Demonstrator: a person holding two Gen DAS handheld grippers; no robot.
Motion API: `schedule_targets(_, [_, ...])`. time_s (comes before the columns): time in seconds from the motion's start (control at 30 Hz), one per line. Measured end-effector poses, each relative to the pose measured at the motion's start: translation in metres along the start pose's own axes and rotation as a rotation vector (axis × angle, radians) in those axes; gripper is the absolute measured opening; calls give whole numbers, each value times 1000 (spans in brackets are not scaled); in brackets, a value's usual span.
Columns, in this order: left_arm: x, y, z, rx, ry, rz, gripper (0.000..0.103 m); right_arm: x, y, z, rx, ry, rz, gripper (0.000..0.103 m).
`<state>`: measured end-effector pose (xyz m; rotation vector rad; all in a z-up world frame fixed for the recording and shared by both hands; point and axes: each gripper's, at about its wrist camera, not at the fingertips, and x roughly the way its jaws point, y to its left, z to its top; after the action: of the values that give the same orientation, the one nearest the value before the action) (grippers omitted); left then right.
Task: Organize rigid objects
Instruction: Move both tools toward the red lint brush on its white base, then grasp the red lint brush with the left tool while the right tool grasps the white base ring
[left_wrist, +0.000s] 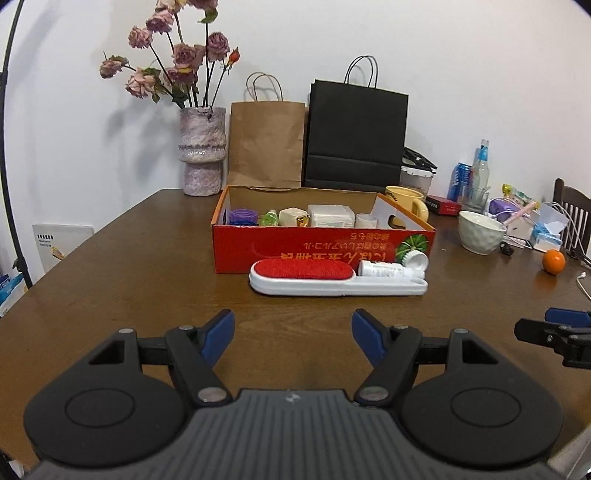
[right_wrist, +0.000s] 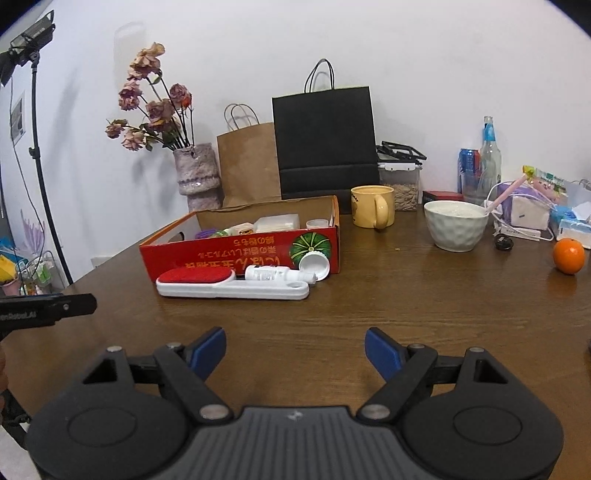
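Lint brush (left_wrist: 338, 280) lies on the worktop (left_wrist: 147, 258) against the red box (left_wrist: 321, 243), a white bottle (left_wrist: 384, 269) resting on its handle. Both grippers' jaws gape wide, holding nothing. Lifting the brush would likely roll the bottle off.

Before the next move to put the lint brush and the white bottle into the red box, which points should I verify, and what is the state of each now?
1. Left gripper open, holding nothing: ok.
2. Right gripper open, holding nothing: ok.
3. Lint brush lies flat on the table before the red box, nothing on top of it: ok.
4. White bottle lies between brush and box; whether it touches them: cannot tell.
5. Bottle cap shut: not ok, it stands open.
6. Free room in the box for the long brush: cannot tell.
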<state>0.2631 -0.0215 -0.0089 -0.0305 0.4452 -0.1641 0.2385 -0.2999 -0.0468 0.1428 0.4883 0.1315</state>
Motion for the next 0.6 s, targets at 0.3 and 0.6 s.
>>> schedule_targets(0.3, [73,19,35,-8,77,-22,73,72,-13,37,29,30,28,62])
schedule_targets(0.6, [146,30,50,-26,176,-36,75,154,-24,59,91,129,68,40])
